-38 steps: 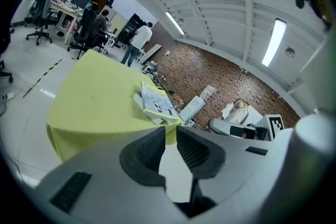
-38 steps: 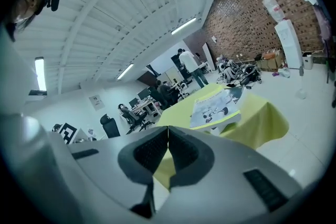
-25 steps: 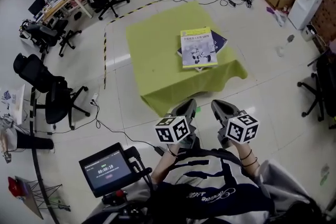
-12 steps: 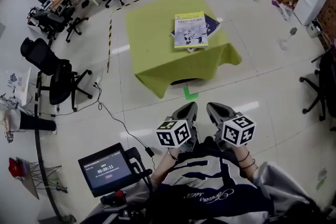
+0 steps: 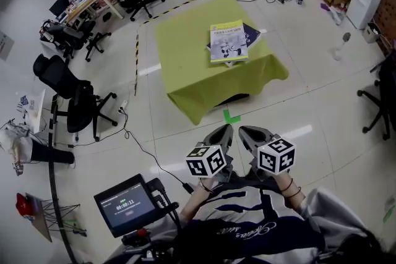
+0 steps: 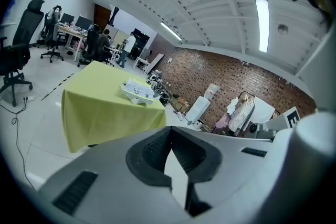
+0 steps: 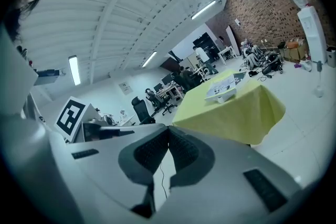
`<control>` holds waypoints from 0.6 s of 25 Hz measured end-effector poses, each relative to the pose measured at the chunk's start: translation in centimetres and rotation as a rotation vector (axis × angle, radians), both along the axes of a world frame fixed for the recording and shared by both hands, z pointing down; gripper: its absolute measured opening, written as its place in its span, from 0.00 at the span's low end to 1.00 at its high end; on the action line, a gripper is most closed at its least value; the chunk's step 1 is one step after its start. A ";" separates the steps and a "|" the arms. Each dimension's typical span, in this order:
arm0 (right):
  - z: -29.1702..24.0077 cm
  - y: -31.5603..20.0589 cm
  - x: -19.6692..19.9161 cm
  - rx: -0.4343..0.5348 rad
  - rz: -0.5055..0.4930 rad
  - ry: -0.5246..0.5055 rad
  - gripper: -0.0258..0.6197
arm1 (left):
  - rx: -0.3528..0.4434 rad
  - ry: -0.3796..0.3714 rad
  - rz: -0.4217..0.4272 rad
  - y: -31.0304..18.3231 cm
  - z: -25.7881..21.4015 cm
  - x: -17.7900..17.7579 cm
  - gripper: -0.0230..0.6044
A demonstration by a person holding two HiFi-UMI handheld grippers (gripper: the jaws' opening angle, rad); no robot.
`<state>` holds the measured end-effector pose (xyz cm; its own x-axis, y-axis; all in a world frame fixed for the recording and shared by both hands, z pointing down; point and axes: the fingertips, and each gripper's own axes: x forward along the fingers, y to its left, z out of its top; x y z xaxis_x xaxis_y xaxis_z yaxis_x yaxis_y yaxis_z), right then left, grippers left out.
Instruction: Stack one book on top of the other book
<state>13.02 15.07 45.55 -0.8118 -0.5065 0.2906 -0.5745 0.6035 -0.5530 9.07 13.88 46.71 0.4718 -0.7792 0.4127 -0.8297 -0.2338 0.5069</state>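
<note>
Standing well back from the table (image 5: 185, 65), a person holds one tool in each hand, low before the body.

Left tool (image 5: 225, 130): jaws fully closed, the ridged pads meeting at their tips in the left gripper view. Nothing lies between them and they touch nothing.

Right tool (image 5: 245, 132): jaws likewise closed and empty, touching nothing. The two tools sit side by side, tips near each other. Both aim toward the table and are well apart from it.

Top book (image 5: 228, 42): pale yellow-green cover with a printed figure. It lies flat on the lower book, in the table's far right part. Its long axis runs away from the person, nearly straight up the head view.

Lower book (image 5: 254, 34): dark blue and mostly covered. Only a wedge and one corner show past the top book's right edge. It sits askew to the book above.

Hidden or unclear:
- The cover print is too small to read.
- A pale edge shows under the stack's near end, and what it belongs to cannot be told.
- A yellow-green cloth (image 5: 204, 99) hides the table's legs.
- The marker cubes cover most of both hands.
- In both gripper views the books appear only as a small pale stack.
</note>
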 end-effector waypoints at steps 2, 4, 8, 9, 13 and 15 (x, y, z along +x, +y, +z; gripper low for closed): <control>-0.4 0.4 -0.5 0.005 0.005 -0.001 0.03 | 0.003 -0.001 0.007 0.4 -0.3 -0.5 0.04; -0.8 0.7 -0.9 0.010 0.015 0.000 0.03 | 0.004 0.003 0.014 0.8 -0.4 -0.9 0.04; -1.0 1.0 -1.5 0.010 0.021 0.009 0.03 | -0.004 0.008 0.011 1.4 -0.3 -1.8 0.04; -0.9 1.1 -1.8 0.012 0.022 0.011 0.03 | -0.005 0.009 0.011 1.5 -0.2 -2.2 0.04; -0.9 1.7 -2.7 0.016 0.032 0.020 0.03 | -0.003 0.017 0.014 2.3 0.0 -3.3 0.04; -0.8 1.9 -2.9 0.013 0.036 0.022 0.03 | 0.002 0.026 0.009 2.5 -0.2 -3.7 0.04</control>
<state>10.09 17.02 44.79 -0.7863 -0.5393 0.3013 -0.6080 0.5893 -0.5320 5.33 16.39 46.52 0.4893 -0.7755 0.3990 -0.8141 -0.2420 0.5279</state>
